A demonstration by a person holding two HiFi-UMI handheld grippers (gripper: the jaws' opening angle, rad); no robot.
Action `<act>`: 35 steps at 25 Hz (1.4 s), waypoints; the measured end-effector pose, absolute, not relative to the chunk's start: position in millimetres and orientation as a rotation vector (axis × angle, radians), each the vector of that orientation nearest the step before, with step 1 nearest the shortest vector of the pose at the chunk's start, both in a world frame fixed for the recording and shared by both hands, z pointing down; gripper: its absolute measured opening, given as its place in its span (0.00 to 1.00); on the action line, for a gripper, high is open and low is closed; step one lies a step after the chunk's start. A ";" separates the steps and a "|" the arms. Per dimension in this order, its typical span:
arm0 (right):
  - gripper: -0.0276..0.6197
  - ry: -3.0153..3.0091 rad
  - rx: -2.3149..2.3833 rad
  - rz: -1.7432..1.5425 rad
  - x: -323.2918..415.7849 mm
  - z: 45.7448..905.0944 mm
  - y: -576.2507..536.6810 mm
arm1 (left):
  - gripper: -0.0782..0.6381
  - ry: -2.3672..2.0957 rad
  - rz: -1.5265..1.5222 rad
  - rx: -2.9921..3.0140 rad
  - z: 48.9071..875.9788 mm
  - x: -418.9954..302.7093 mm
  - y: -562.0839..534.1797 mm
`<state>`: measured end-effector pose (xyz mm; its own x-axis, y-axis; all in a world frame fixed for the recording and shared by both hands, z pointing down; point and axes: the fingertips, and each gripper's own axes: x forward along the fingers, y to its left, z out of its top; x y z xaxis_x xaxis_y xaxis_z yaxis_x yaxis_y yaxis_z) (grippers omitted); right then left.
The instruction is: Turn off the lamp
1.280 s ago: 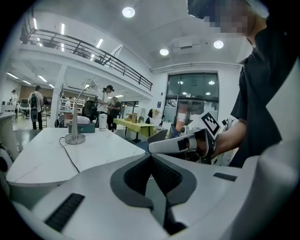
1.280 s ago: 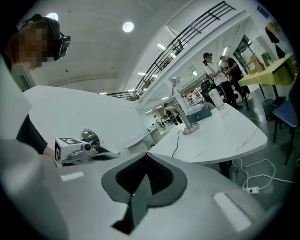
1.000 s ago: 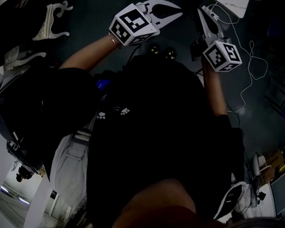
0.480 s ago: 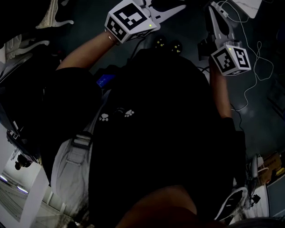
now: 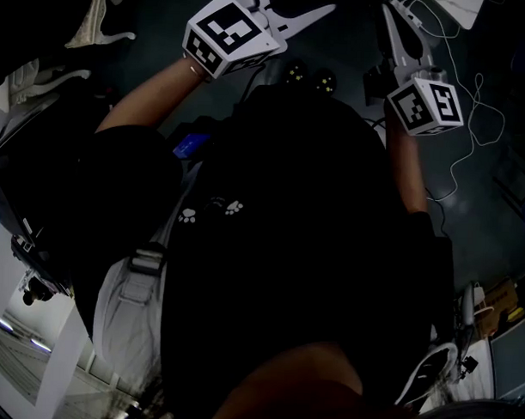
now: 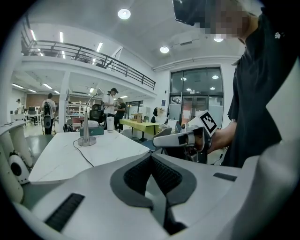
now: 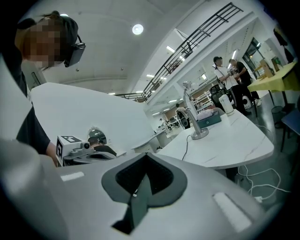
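Left claw (image 6: 151,156) slightly farther left, closed

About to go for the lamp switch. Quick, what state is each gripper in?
Left gripper: jaws closed, holding nothing.
Right gripper: jaws closed, holding nothing.

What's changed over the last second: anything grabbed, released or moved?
Nothing visibly changed beyond a slight shift in the head view's framing. The left hand-held gripper and the right hand-held gripper stay shut and empty. The lamp stands on the white table, well clear of both.
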<state>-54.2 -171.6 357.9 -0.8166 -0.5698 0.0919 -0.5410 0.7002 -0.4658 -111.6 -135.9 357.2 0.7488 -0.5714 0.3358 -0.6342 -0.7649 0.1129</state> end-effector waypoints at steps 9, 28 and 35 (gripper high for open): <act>0.04 2.859 -0.923 -0.691 -57.8 349.2 -165.0 | 0.12 -1.028 0.361 2.724 350.9 -115.6 -134.5; 0.04 2.841 -1.001 -0.601 -46.2 338.3 -158.7 | 0.12 -1.243 0.195 2.697 345.0 -99.3 -150.1; 0.04 2.840 -1.007 -0.591 -45.3 337.9 -158.7 | 0.12 -1.226 0.199 2.698 346.5 -95.3 -149.0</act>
<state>-45.3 -158.7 337.9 -0.7825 -0.6196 0.0609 -0.5925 0.7110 -0.3788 -95.3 -149.0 346.5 0.6530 -0.7328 0.1912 -0.7557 -0.6473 0.0999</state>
